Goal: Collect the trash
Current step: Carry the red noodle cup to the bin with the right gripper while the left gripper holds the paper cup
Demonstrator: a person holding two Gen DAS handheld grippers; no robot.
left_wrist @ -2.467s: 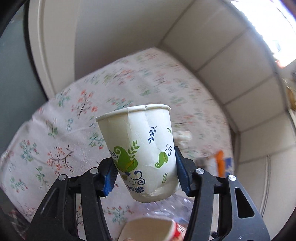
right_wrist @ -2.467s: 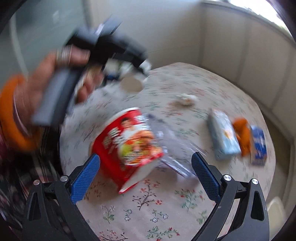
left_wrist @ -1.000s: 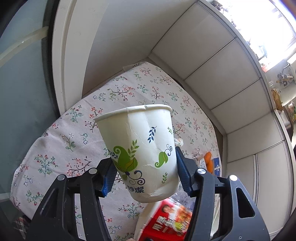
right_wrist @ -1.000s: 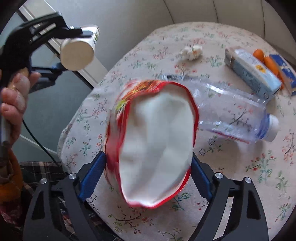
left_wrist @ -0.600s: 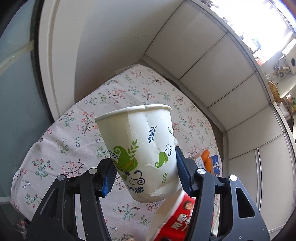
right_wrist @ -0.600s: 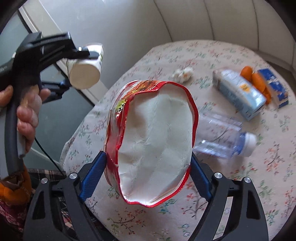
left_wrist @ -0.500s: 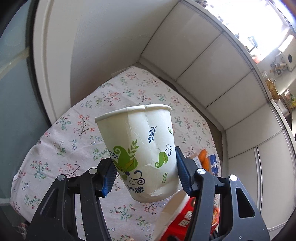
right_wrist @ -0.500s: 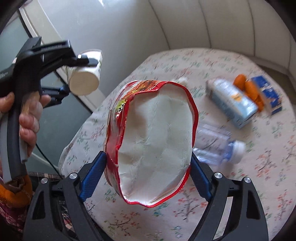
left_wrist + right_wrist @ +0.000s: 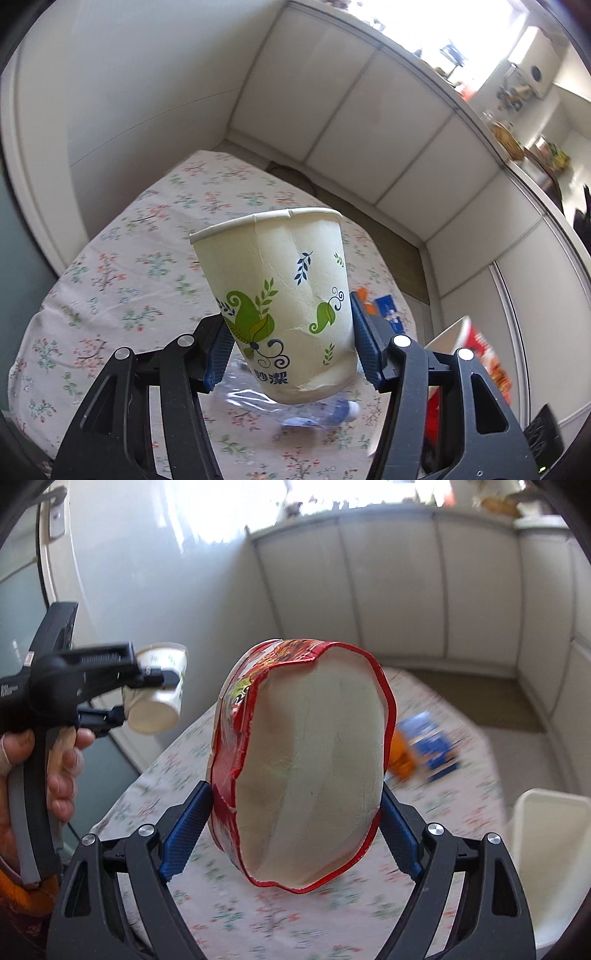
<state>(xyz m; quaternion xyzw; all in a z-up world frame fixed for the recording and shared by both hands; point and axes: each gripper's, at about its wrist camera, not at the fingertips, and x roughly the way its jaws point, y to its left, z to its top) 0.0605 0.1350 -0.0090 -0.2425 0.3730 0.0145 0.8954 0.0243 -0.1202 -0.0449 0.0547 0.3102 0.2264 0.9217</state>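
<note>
Two grippers, two pieces of trash, both lifted above the table [image 9: 122,258].

Your left gripper [image 9: 290,350] is clamped on one creased paper cup [image 9: 280,302], upright, printed with green leaves. Your right gripper [image 9: 295,834] is clamped on one red noodle bowl [image 9: 306,760], squashed oval, white inside facing you. One clear bottle [image 9: 306,410] lies near the table's front edge; a blue box [image 9: 428,738] and an orange item [image 9: 402,757] sit toward its right edge.

A table under a floral cloth [image 9: 122,280] carries a clear plastic bottle [image 9: 314,413] at its near edge; farther right — an orange packet [image 9: 402,757] beside a blue box [image 9: 432,746].
</note>
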